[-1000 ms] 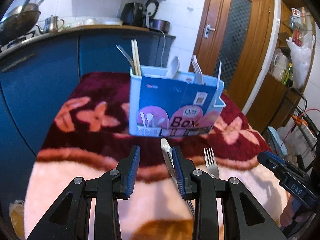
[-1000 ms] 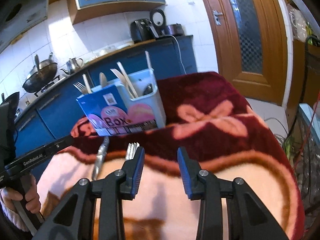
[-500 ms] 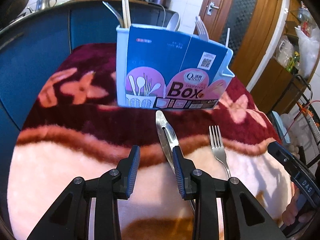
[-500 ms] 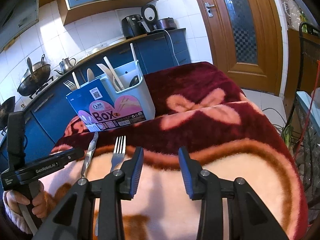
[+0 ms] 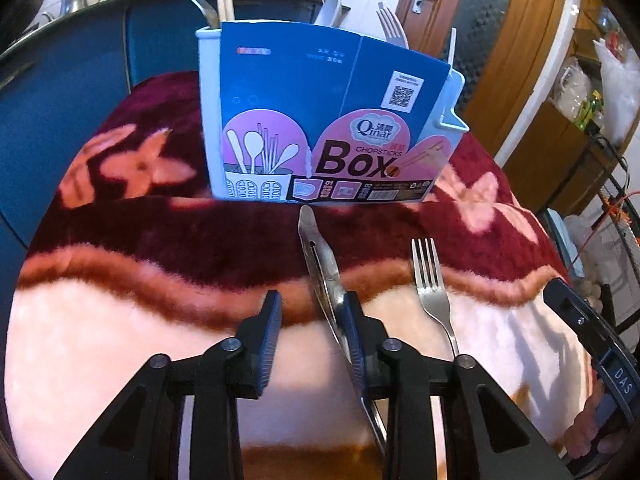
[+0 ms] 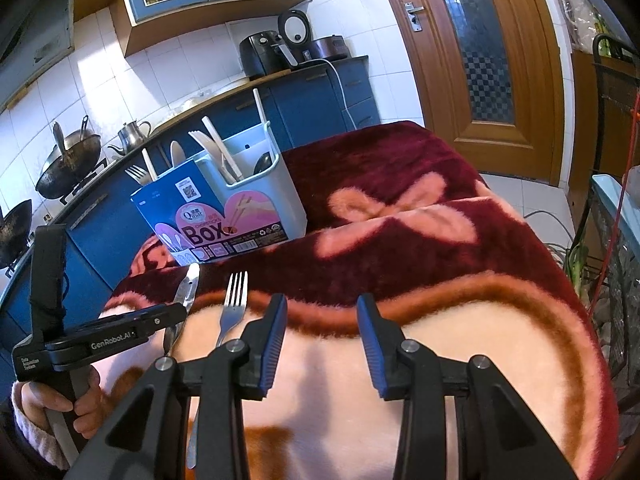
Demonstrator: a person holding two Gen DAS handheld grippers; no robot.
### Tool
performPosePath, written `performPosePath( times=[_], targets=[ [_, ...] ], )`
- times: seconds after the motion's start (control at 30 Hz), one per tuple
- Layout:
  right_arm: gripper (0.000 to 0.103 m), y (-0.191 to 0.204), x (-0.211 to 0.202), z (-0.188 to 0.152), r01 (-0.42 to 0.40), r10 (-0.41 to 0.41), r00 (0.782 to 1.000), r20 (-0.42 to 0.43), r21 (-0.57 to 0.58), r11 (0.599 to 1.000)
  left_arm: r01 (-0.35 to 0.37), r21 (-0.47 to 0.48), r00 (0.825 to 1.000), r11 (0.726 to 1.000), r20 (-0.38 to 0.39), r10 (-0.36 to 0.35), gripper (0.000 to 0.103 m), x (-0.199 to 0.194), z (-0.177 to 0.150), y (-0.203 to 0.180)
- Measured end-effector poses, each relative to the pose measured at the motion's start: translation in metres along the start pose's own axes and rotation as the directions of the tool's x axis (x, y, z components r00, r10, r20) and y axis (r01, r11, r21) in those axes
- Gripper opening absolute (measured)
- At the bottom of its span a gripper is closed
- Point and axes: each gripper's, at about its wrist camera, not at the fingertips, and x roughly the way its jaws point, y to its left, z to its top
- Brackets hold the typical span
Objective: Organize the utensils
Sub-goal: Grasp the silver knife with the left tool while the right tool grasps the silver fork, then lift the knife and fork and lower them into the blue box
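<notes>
Blue-padded and black-framed, the left hand-held gripper (image 5: 310, 320) hangs low over a plush blanket (image 5: 120, 340), its jaws closing with a gap between the pads; a steel knife (image 5: 320, 264) lies lengthwise right against the inner face of the right-hand pad, its blade running away toward the far side, though whether the pad actually presses it cannot be told. The left pad stands clear of the knife. Just right of that gripper, outside its jaws, a fork (image 5: 430, 280) lies on the blanket with its tines pointing far. Beyond the knife's tip, close to it, stands a pale blue chopsticks box (image 5: 320, 120) wrapped in a printed sleeve, with chopsticks, a fork and other utensils upright inside. The right hand-held gripper (image 6: 322, 340) hovers over the pink part of the blanket with its jaws spread and nothing between them; the fork's handle passes just left of its left finger, and the knife lies further left, under the other gripper's tip. Behind the box runs a blue kitchen counter (image 6: 312, 92) with appliances.
</notes>
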Motion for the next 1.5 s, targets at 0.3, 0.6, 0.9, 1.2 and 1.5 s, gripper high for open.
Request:
performPosePath(
  times=[0.3, 0.6, 0.9, 1.2, 1.5],
  targets=[
    [0.039, 0.002, -0.001, -0.001, -0.009, 0.009, 1.0, -0.008, -0.005, 1.0, 0.115, -0.052, 0.991, 0.992, -0.059, -0.118, 0.006, 0.007, 0.007, 0.004],
    [0.039, 0.014, 0.004, 0.001, -0.015, 0.014, 1.0, -0.027, -0.04, 0.999, 0.174, -0.118, 0.985, 0.978, 0.028, -0.172, 0.003, -0.01, 0.003, 0.019],
    [0.043, 0.04, 0.026, 0.008, -0.084, 0.07, 0.991, -0.111, -0.12, 0.989, 0.127, -0.111, 0.971, 0.986, 0.215, -0.101, 0.002, -0.055, 0.005, 0.041],
    [0.044, 0.056, 0.074, 0.022, -0.148, 0.103, 0.964, -0.243, -0.177, 0.973, 0.133, -0.127, 0.951, 0.983, 0.297, -0.09, 0.002, -0.072, 0.005, 0.06],
    [0.045, 0.062, 0.105, 0.031, -0.221, 0.157, 0.935, -0.317, -0.179, 0.959, 0.145, -0.138, 0.941, 0.98, 0.326, -0.093, 0.002, -0.077, 0.003, 0.065]
  ],
)
